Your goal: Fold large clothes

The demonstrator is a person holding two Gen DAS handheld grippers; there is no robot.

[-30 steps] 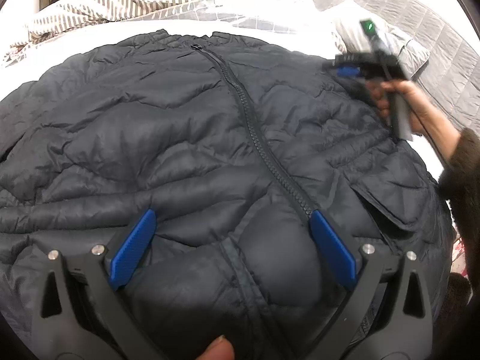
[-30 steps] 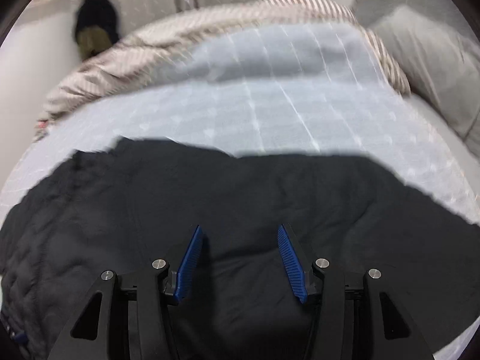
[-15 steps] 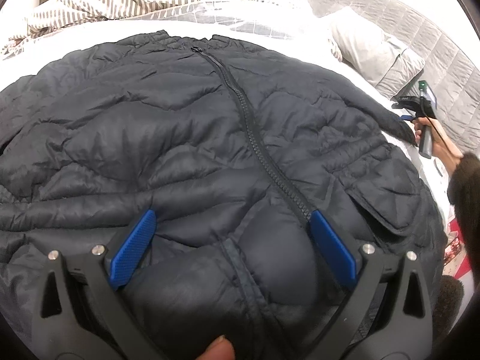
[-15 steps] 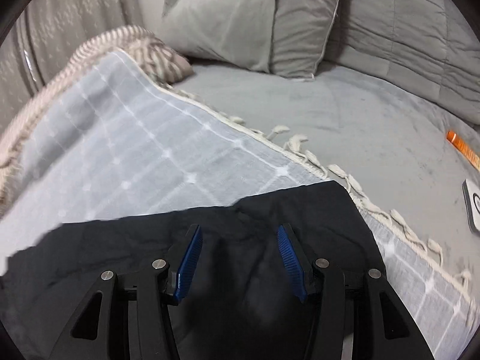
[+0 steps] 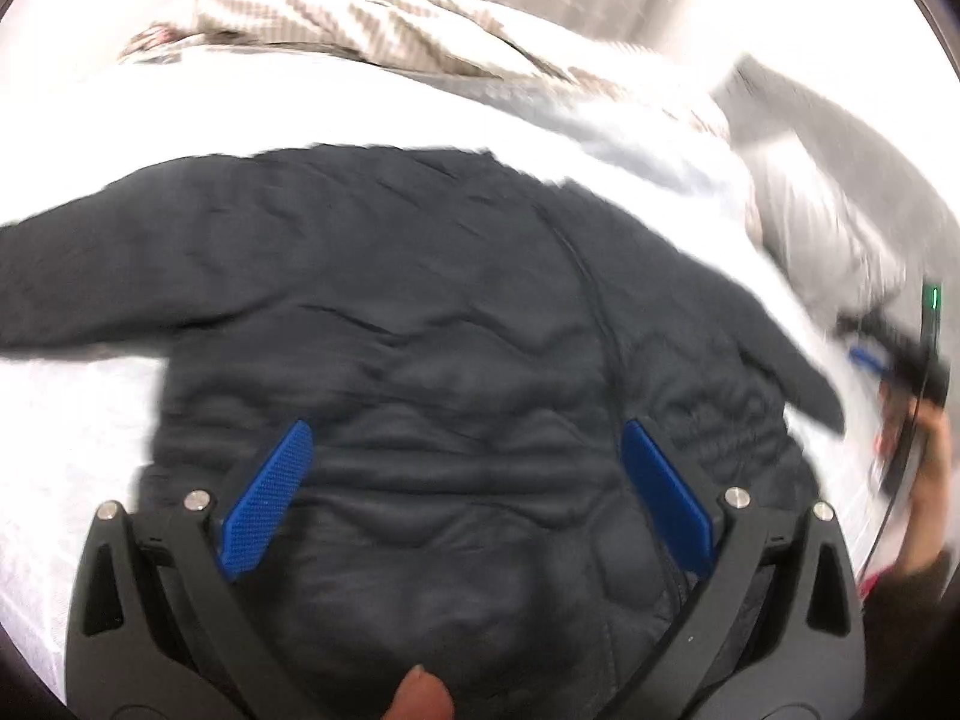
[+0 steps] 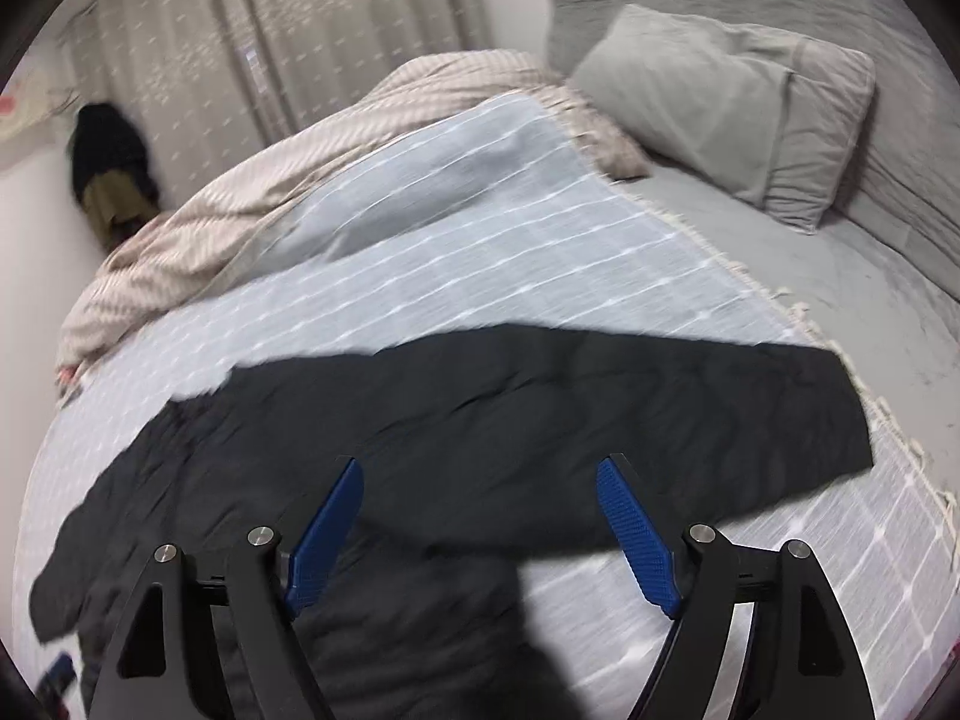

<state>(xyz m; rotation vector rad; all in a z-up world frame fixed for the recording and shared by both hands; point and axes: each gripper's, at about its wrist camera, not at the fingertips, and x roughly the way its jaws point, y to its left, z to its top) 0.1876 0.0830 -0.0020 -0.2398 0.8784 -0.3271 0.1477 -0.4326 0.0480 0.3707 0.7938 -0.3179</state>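
Left gripper [image 5: 462, 492]: jaws spread wide, nothing pinched; blue pads [image 5: 264, 504] hang above the jacket's lower front. A second ago they sat close over the hem; now more of the garment and the bed is taken in, so the tool is judged to have been lifted and drawn back.

Right gripper [image 6: 480, 534]: jaws opening at this moment, nothing between them; half a second ago they were narrower, over the sleeve end. The sleeve is no longer framed between the pads [image 6: 636, 546]; it is read as released.

Jacket [image 5: 420, 330]: black quilted, zipped, front up, spread across the middle of the bed, hem toward the near edge, collar toward the far side.

Right sleeve [image 6: 600, 408]: now laid out straight toward the bed's right edge, cuff just short of the fringe of the checked blanket [image 6: 480, 240]. A second ago it lay bunched close to the body.

Left sleeve [image 5: 72, 276]: stretched toward the left edge, flat.

Far side: striped throw [image 5: 372, 30] heaped along the far edge; grey pillow [image 6: 720, 102] at the far right corner.

Meaning for task: spreading is judged finished; both tools are free. First fold not yet begun; a sleeve brought across the chest is the likely next step.

Caution: motion blur in both views; fine creases cannot be told.
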